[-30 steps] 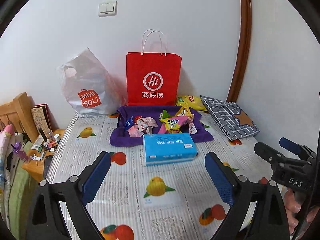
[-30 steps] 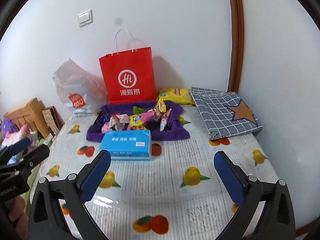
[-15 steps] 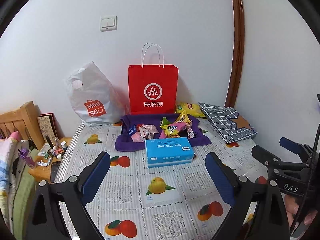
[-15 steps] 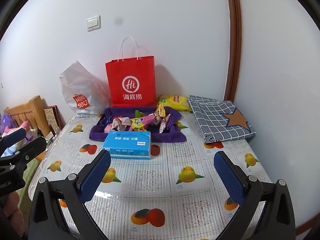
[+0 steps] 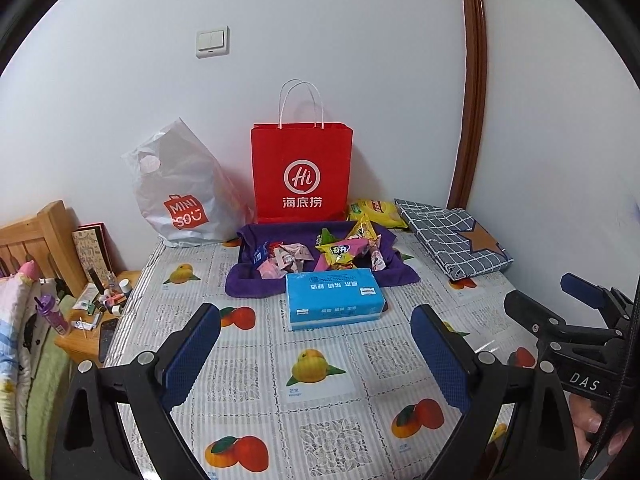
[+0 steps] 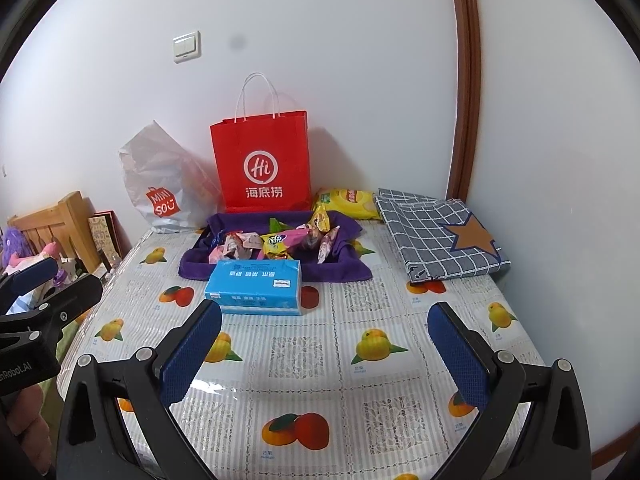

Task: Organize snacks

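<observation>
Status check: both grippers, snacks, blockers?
Left hand-held gripper open, empty; right hand-held gripper likewise. Snacks untouched on purple cloth. Tissue pack fronts them.

red paper bag [image 5: 302, 172]: 1 | white plastic bag [image 5: 180, 196]: 1 | blue tissue pack [image 5: 334, 298]: 1 | purple cloth tray [image 5: 248, 284]: 1 | yellow chip bag [image 5: 376, 212]: 1 | checked folded cloth [image 5: 452, 236]: 1 | wrapped snacks [image 5: 316, 254]: several, count unclear

Domestic bedroom: wooden headboard [image 5: 38, 236] and patterned bedding [image 5: 18, 320] at left, cluttered bedside table [image 5: 86, 320], fruit-print tablecloth [image 5: 256, 364], shopping bags [image 5: 302, 172] against a white wall bearing a light switch [image 5: 212, 41]
</observation>
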`<state>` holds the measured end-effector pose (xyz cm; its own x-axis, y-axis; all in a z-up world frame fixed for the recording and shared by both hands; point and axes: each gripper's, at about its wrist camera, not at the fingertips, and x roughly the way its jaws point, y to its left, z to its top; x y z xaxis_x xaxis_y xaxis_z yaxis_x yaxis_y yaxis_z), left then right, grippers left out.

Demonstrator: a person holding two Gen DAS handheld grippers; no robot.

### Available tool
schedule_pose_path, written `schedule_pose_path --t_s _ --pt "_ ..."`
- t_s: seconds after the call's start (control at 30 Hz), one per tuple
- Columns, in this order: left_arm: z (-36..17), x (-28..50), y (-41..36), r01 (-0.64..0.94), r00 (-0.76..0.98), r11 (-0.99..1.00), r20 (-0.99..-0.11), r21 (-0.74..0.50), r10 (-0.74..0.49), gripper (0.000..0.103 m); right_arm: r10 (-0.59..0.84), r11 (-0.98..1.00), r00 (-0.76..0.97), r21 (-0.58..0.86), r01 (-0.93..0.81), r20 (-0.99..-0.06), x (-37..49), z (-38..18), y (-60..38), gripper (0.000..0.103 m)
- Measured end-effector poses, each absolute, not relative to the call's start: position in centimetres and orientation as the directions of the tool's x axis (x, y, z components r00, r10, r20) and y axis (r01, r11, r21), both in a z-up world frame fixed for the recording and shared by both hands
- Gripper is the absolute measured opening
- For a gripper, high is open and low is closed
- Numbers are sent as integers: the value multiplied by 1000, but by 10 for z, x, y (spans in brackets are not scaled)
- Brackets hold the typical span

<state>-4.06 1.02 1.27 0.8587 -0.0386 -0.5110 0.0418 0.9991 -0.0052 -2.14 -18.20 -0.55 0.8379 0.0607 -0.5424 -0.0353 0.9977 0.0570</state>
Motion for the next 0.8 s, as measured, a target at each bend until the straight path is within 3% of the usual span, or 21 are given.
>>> schedule_pose_path --t_s 0.8 --pt "9 -40 8 44 850 999 -526 -2 -38 96 65 998 838 56 -41 -542 -22 -6 -184 102"
